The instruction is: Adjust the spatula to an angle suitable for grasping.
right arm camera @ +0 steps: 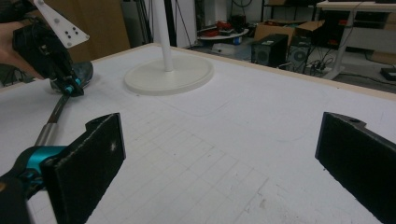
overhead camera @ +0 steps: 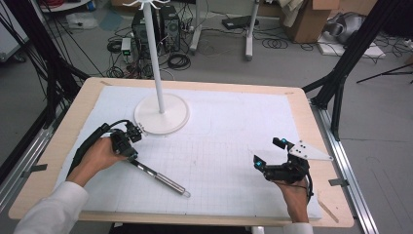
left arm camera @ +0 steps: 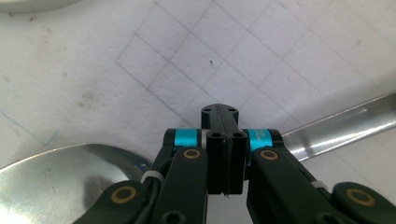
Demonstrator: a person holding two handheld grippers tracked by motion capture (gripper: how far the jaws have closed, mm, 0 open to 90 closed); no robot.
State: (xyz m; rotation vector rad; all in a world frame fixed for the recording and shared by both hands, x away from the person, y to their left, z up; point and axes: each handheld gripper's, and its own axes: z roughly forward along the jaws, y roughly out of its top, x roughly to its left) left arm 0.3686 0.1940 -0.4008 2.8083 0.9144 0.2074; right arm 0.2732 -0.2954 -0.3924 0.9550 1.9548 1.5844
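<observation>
So far, only the grasp was made: the left claw (overhead camera: 130, 146) pinched the spoon (overhead camera: 158, 174) at its neck, just in front of the stand (overhead camera: 161, 113), spoon not yet off the desk (overhead camera: 234, 146). The right claw (overhead camera: 269, 152) waited spread, well apart from the stand.
</observation>
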